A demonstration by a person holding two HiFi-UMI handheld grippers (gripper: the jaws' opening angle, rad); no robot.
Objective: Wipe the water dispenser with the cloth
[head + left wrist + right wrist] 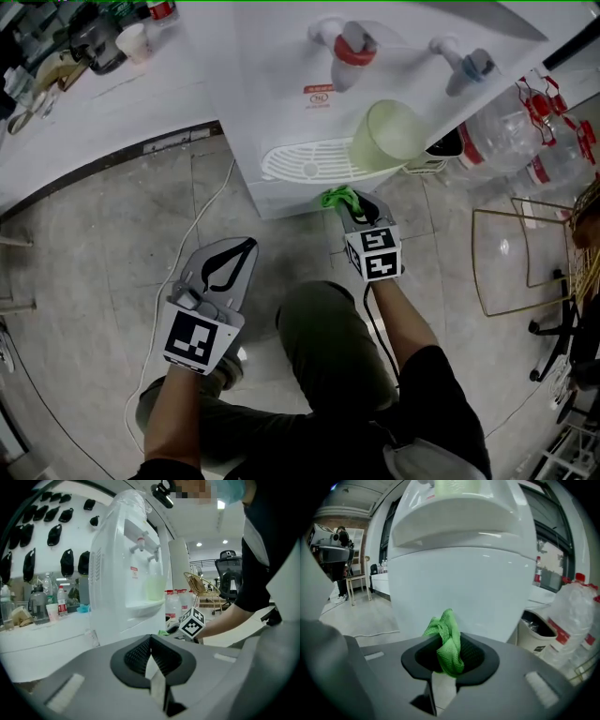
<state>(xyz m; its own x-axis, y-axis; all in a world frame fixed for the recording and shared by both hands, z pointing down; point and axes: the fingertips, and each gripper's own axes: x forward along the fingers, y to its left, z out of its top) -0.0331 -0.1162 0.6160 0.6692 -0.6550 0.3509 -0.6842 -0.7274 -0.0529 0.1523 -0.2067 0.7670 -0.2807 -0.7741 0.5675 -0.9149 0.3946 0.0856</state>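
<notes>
The right gripper [351,208] pinches a crumpled green mesh cloth [449,645] close against the white plastic water dispenser's [464,588] lower front. It should press the cloth flat, then sweep in even strokes. The left gripper [151,663], closed and empty, hangs clear.

Looks like an office workspace, half break corner, half lab. What shows it: a water dispenser [272,66] on a grey tiled floor [112,253], with spare water jugs [525,141] beside it. A long white counter [103,108] holds bottles [61,606] and a cup [134,39]. Further back are a swivel office chair [227,573] and a wicker chair [201,585], under recessed ceiling lights [199,544]. Rows of black items [56,534] hang on a white wall. There's also a camera on a stand [333,543] and big windows [548,522].
</notes>
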